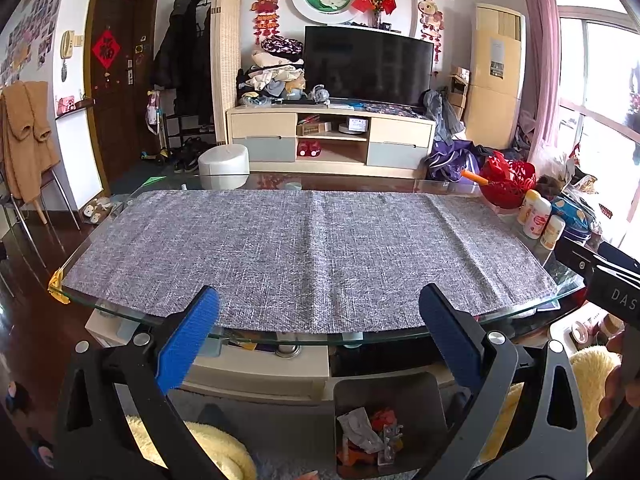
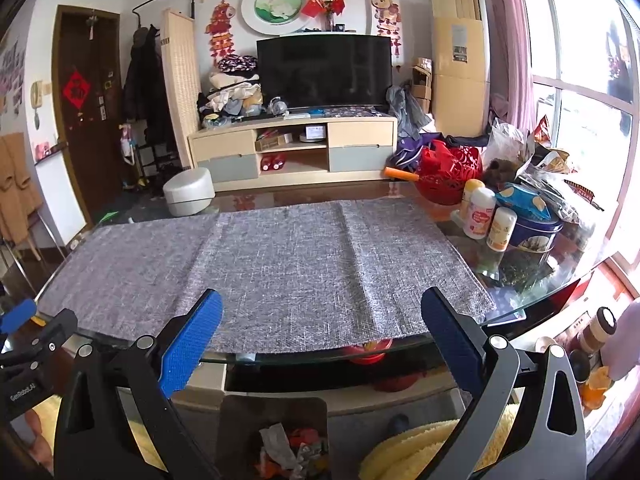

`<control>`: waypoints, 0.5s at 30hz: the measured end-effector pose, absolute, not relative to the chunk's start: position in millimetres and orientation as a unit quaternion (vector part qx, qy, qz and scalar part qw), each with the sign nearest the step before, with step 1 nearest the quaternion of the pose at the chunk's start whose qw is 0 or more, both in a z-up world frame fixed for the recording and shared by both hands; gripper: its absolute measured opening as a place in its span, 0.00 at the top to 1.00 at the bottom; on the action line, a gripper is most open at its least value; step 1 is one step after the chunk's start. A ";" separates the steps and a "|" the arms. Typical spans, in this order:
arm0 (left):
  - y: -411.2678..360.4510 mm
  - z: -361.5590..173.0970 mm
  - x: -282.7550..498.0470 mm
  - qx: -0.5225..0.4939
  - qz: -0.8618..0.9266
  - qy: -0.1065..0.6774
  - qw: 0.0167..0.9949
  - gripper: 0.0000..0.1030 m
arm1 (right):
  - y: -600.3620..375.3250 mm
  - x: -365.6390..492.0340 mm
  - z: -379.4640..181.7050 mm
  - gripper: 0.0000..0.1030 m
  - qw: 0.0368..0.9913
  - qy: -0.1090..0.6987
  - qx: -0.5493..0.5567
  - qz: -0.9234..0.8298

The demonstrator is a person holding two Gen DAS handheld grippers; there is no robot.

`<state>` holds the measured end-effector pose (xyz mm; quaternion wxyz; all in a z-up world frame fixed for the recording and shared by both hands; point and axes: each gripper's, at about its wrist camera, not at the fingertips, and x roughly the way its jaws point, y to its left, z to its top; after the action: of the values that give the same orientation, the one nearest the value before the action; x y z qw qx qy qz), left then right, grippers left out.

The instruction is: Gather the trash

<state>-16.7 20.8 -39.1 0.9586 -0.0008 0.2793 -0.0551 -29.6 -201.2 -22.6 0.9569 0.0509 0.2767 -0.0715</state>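
Observation:
A dark bin (image 1: 424, 392) stands on the floor below the table's near edge, with crumpled grey and red trash (image 1: 364, 430) inside; it also shows in the right wrist view (image 2: 240, 408) with the trash (image 2: 288, 448). My left gripper (image 1: 316, 340) is open and empty, held over the near table edge above the bin. My right gripper (image 2: 320, 340) is open and empty, likewise at the near edge. The grey cloth (image 1: 312, 252) on the glass table (image 1: 120, 312) bears no trash that I can see.
White bottles (image 2: 480, 216), a blue tin (image 2: 536, 232), a red basket (image 2: 448, 176) and bags crowd the table's right end. A yellow fluffy cushion (image 1: 216, 452) lies by the bin. A TV cabinet (image 1: 332, 140) stands beyond the table.

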 end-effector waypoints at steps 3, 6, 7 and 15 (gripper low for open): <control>20.6 -39.0 -16.7 -0.002 -0.056 0.280 0.958 0.08 | -201.2 -29.6 -22.7 0.03 0.957 0.277 0.051 -0.071; 21.4 -38.5 -15.9 -0.002 -0.055 0.280 0.958 0.08 | -201.4 -29.5 -22.7 0.03 0.957 0.277 0.052 -0.072; 21.8 -38.4 -15.4 -0.003 -0.054 0.280 0.958 0.08 | -201.5 -29.1 -22.9 0.03 0.957 0.278 0.052 -0.072; 22.1 -40.5 -11.7 -0.004 -0.054 0.286 0.957 0.08 | -201.9 -27.1 -26.1 0.03 0.956 0.280 0.057 -0.071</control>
<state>-11.7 22.1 -40.5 0.9567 -0.0039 0.2858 -0.0544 -27.1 -201.9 -26.1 0.9557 0.0572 0.2798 -0.0713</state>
